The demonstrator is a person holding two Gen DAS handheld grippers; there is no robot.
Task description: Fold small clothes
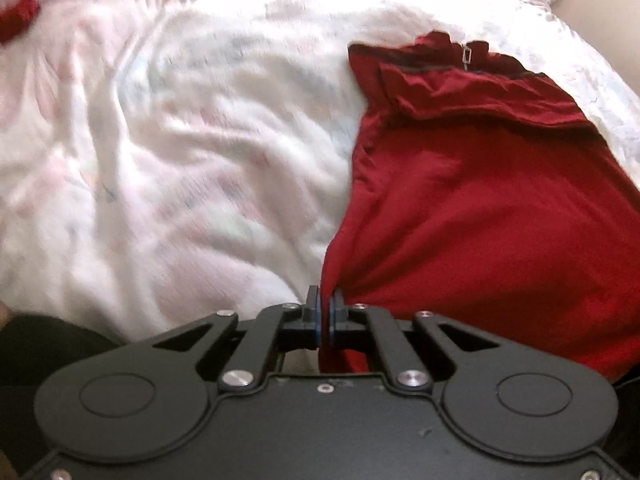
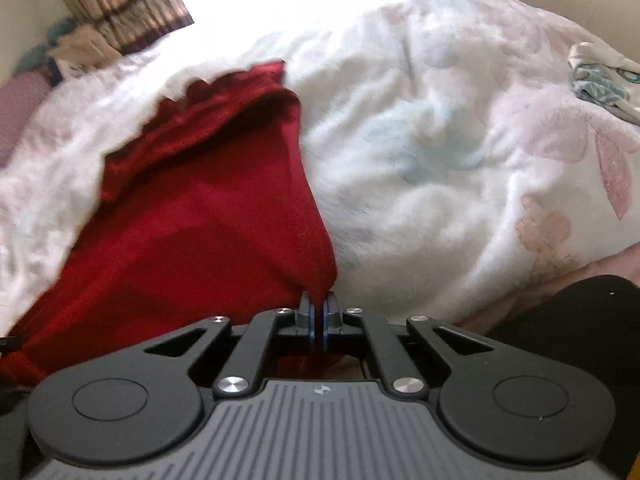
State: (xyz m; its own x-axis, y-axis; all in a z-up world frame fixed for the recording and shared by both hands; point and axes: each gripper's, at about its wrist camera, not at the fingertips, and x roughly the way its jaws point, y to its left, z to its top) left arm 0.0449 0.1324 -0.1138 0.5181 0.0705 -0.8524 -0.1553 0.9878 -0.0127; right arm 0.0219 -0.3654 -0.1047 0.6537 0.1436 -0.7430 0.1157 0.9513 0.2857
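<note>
red garment (image 1: 480,208) lies spread on the bed's white floral blanket (image 1: 180,140). left tongs (image 1: 325,300) are clenched on its near left corner; right tongs (image 2: 319,300) are clenched on its near right corner. a patterned cloth (image 2: 600,80) lies far right.

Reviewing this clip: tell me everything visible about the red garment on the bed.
The red garment is a deep red, soft, matte knit. It lies spread on the white floral blanket, wrinkled, its far end folded over with a dark-edged seam and a small metal zipper pull. Its near edge is lifted at two points: the left gripper pinches one corner and the right gripper the other, jaws shut on the cloth, which bunches at each grip. Nothing else touches it.
</note>
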